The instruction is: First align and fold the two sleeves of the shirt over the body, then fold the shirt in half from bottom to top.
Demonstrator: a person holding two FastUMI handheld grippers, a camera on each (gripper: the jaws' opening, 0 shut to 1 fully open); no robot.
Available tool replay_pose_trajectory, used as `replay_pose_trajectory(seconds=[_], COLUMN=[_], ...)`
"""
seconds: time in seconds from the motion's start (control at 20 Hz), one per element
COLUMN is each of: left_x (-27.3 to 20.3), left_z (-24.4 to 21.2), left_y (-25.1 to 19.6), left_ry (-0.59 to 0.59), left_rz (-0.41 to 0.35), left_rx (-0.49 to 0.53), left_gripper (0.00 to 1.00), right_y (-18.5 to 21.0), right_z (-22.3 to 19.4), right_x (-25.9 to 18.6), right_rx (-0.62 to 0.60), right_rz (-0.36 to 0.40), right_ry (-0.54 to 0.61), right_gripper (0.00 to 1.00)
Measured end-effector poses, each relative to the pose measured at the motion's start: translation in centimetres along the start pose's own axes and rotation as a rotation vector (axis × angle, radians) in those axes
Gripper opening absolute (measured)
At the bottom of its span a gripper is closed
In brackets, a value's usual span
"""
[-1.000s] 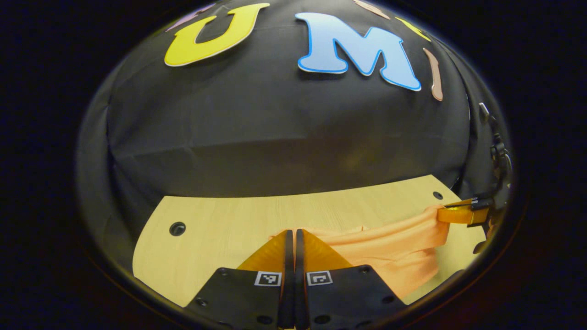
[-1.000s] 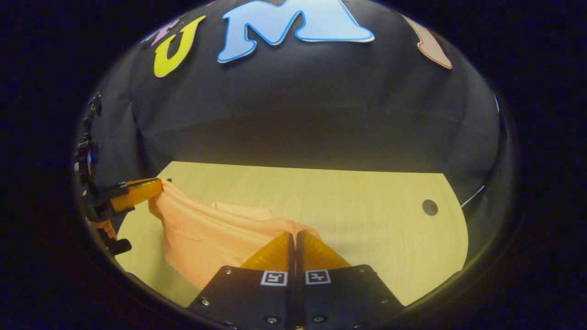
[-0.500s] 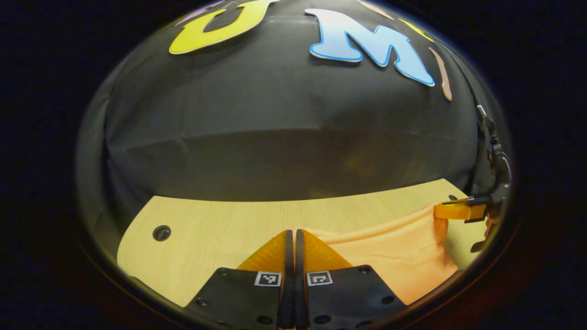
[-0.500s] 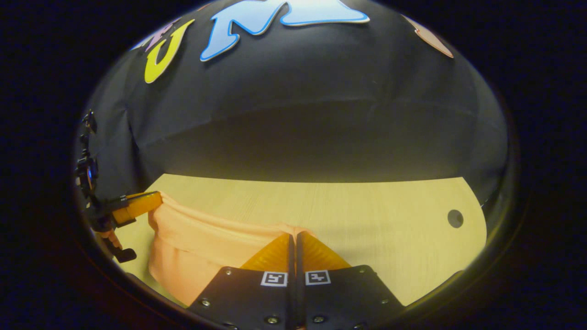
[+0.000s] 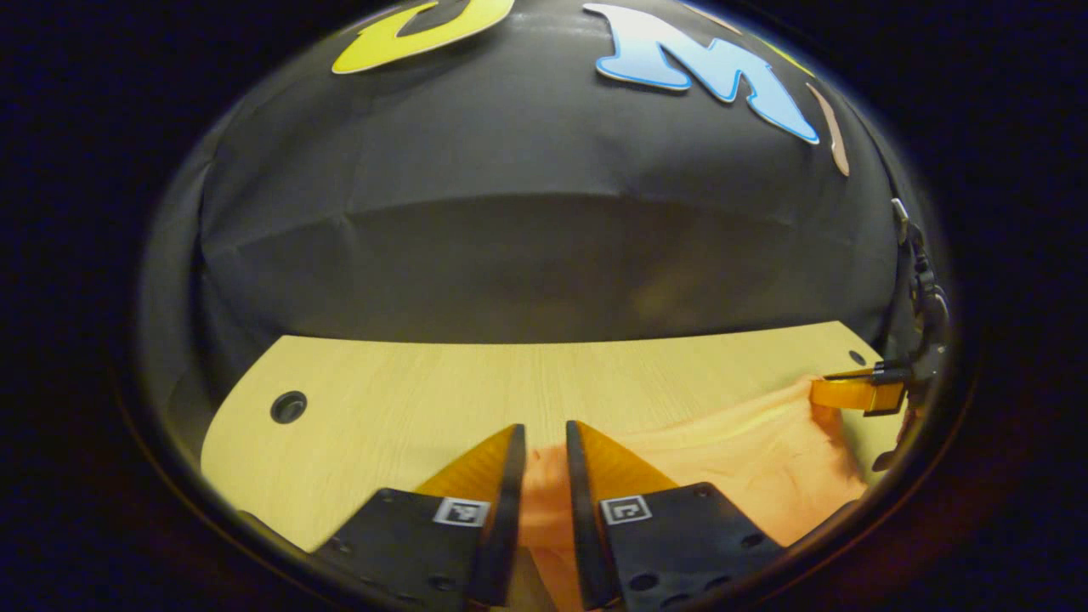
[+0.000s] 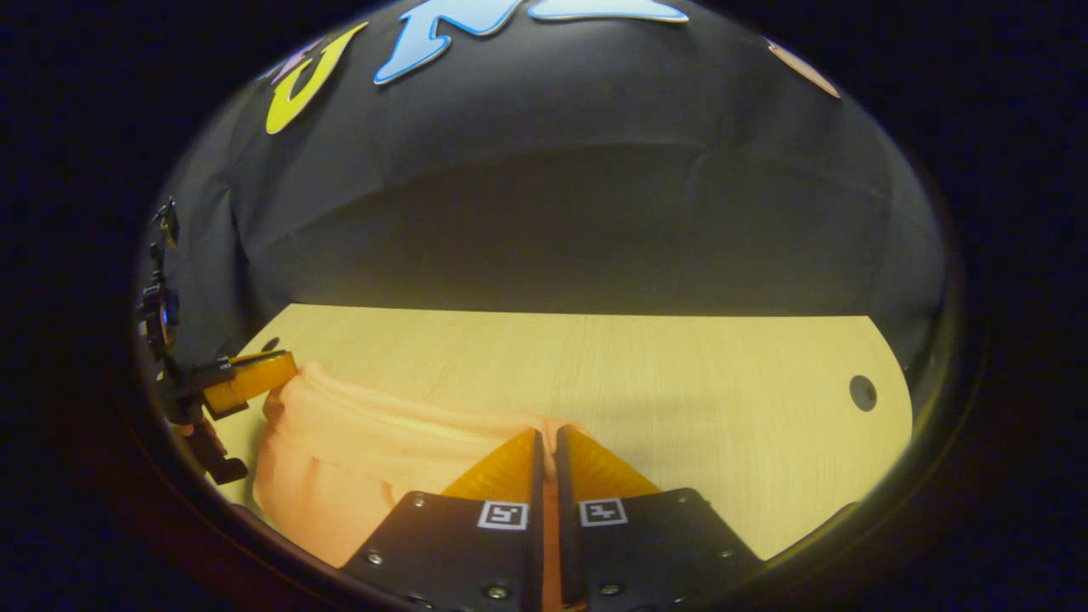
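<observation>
The orange shirt [image 5: 739,459] lies bunched on the wooden table [image 5: 408,382], low and to the right in the left gripper view. My left gripper [image 5: 542,427] is open over its near edge, and fabric shows in the gap between the fingers. In the right gripper view the shirt [image 6: 357,442] spreads to the lower left. My right gripper [image 6: 547,432] holds a fold of it in a narrow slit. The right gripper [image 5: 850,393] also appears at the shirt's far right corner, and the left gripper [image 6: 255,378] sits just off the shirt's left end.
The table [image 6: 680,382] has a round hole [image 5: 288,407] near its left end and another hole [image 6: 863,393] near its right end. Black booth cloth rises right behind the table's far edge. Bare wood stretches beyond the shirt.
Both grippers have come down and the shirt, held taut above the table before, now rests on it. The left gripper's fingers have parted; the right's gap has widened only slightly.
</observation>
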State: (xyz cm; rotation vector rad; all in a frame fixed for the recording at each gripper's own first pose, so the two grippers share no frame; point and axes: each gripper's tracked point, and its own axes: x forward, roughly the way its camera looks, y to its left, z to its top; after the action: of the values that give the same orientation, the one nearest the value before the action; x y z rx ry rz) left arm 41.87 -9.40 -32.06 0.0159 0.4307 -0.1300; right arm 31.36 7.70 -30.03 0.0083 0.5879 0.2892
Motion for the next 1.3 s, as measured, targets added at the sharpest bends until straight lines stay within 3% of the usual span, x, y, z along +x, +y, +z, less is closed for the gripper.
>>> replay_pose_trajectory(seconds=[0.05, 0.1, 0.15, 0.2, 0.35, 0.45, 0.55, 1.2, 1.3], left_x=[-0.5, -1.2, -1.8, -2.7, -6.3, -9.2, -12.6, -36.8, -40.3], left_z=[0.6, 1.6, 2.4, 3.0, 5.4, 6.6, 7.6, 10.1, 10.0], left_y=[-0.1, -0.1, -0.2, 0.0, 0.2, 0.0, -0.4, -6.0, -6.1], left_ry=[-0.016, -0.039, -0.054, -0.066, -0.096, -0.109, -0.115, -0.177, -0.214], left_rz=[-0.016, -0.012, -0.018, -0.010, 0.006, 0.016, 0.019, 0.017, 0.026], left_rx=[-0.017, -0.029, -0.033, -0.028, -0.011, 0.003, 0.009, 0.016, 0.003], left_gripper=[0.48, 0.66, 0.83, 1.00, 0.92, 0.98, 0.93, 0.97, 0.93], right_y=[-0.5, -0.2, -0.4, -0.6, -0.5, 0.4, 1.3, 8.2, 8.9], right_z=[0.4, 0.9, 1.5, 2.2, 4.2, 5.1, 5.5, 7.3, 7.1], right_x=[0.1, -0.8, -1.6, -2.2, -5.1, -7.6, -10.8, -32.8, -35.1], right_rx=[0.013, 0.029, 0.041, 0.050, 0.066, 0.067, 0.056, 0.028, 0.032], right_rz=[-0.014, -0.012, -0.018, -0.027, -0.034, -0.028, -0.021, 0.024, 0.026], right_ry=[-0.011, -0.028, -0.043, -0.060, -0.095, -0.104, -0.111, -0.251, -0.285], right_gripper=[0.19, 0.23, 0.49, 0.57, 0.57, 0.57, 0.57, 0.57, 0.57])
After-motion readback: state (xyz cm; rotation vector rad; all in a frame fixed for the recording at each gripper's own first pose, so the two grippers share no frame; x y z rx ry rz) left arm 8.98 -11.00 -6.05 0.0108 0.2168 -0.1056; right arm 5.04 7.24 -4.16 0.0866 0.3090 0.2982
